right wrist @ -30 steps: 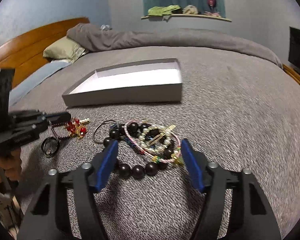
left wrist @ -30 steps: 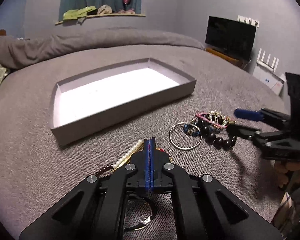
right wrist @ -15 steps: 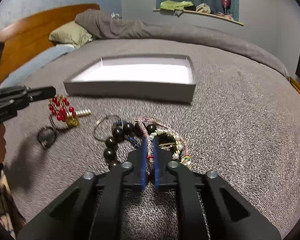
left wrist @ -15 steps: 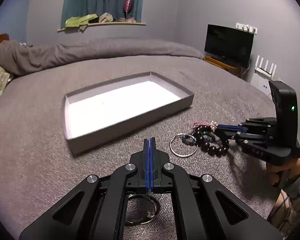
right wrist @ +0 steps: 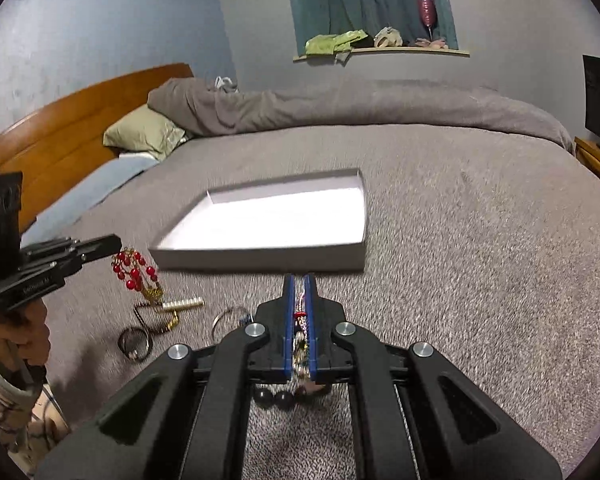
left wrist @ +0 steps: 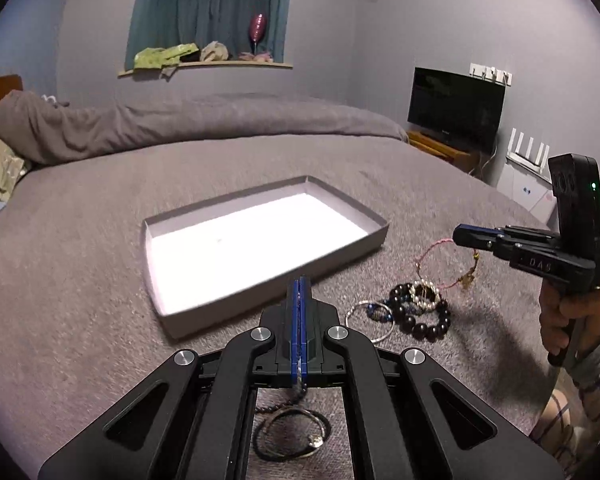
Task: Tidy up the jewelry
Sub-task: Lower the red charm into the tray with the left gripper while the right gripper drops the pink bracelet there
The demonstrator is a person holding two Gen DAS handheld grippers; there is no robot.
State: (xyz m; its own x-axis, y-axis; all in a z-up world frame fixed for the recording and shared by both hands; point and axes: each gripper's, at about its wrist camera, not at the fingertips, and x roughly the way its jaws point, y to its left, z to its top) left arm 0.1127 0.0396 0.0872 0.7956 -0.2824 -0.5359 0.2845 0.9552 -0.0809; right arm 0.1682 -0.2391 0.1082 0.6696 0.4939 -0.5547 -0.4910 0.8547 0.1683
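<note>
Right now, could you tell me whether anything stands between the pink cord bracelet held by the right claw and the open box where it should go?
Nothing visible does. The right claw holds the pink cord bracelet above the grey bedspread, just right of the box. Only bare bedspread separates them; the dark bead bracelet lies nearer the camera, off the path.

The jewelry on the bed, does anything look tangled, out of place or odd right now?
Nothing looks broken or spilled. The white box holds nothing, with jewelry loose on the grey bedspread. The dark bead bracelet, pearl bracelet and silver ring lie heaped together. The pink cord bracelet dangles from the right gripper.
</note>
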